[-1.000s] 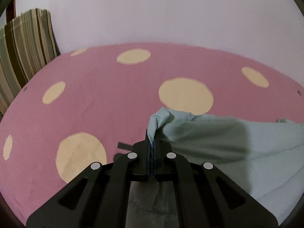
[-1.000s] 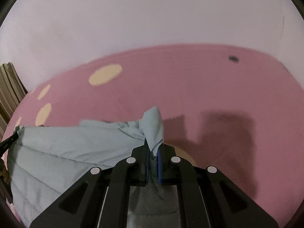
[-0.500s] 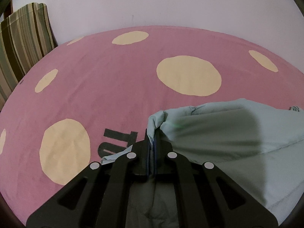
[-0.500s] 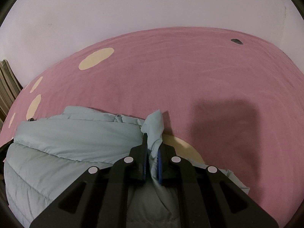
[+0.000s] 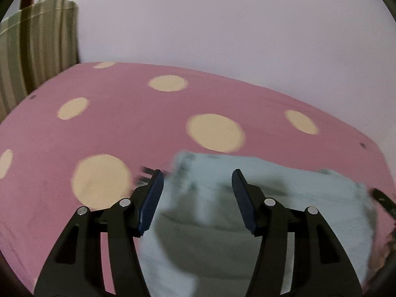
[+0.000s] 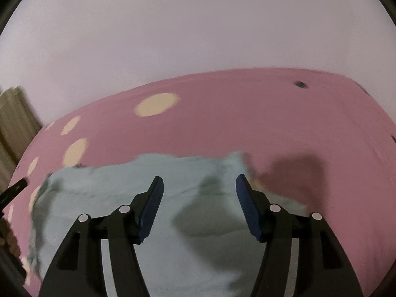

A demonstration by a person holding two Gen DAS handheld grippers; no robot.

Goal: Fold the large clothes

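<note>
A pale blue-green padded garment (image 5: 272, 198) lies folded over on the pink spotted bed cover (image 5: 111, 128). My left gripper (image 5: 196, 179) hovers above its left far corner, jaws opening, blue pads apart with no cloth pinched between them. In the right wrist view the same garment (image 6: 111, 193) spreads to the left. My right gripper (image 6: 199, 184) hangs over its right far corner, jaws opening too, nothing pressed between the pads. Both views are blurred by motion.
A plain pale wall (image 5: 222, 24) rises behind the bed. A striped cushion (image 5: 34, 49) stands at the far left by the wall. The bed cover (image 6: 297, 123) runs bare to the right of the garment, with a shadow on it.
Both grippers, shut on the garment's two corners before, have let go and spread their jaws. The corners have dropped flat onto the garment and both grippers have risen and drawn back.
</note>
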